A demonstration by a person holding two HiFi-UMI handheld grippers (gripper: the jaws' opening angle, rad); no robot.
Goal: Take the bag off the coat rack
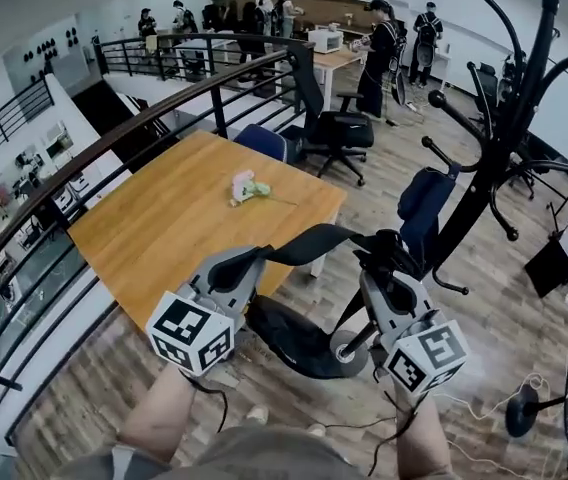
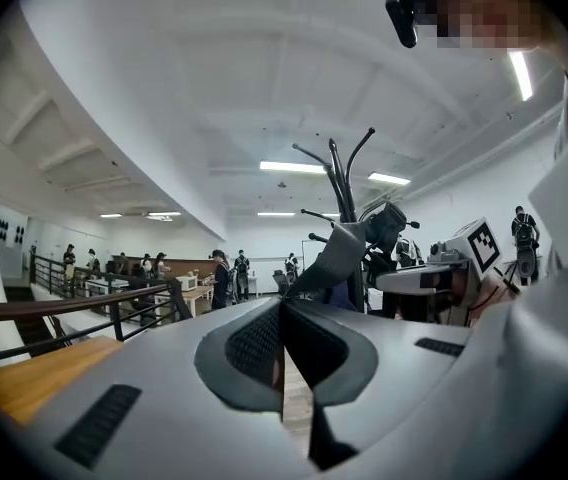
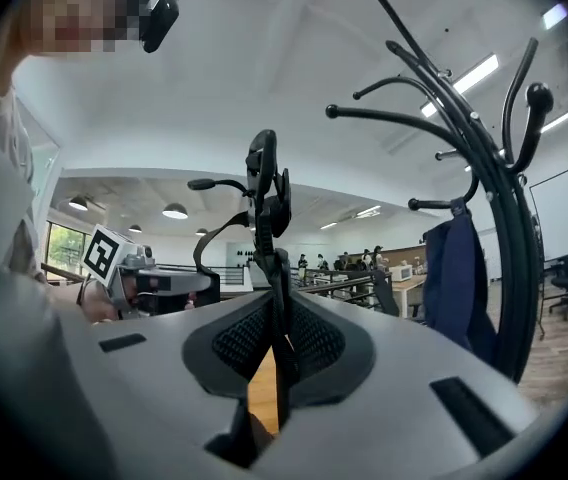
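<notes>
The left gripper (image 1: 247, 265) and right gripper (image 1: 380, 260) each pinched the black bag's strap (image 1: 314, 236). The bag (image 1: 289, 340) hung beneath them, near the coat rack (image 1: 494, 158), off its hooks.

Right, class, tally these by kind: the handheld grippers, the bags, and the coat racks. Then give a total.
Grippers: 2, left gripper and right gripper
Bags: 2, black bag and blue bag
Coat rack: 1
Total: 5

Grey L tongs (image 2: 282, 316), R tongs (image 3: 279, 318); b&w marker cubes (image 1: 192, 333).
</notes>
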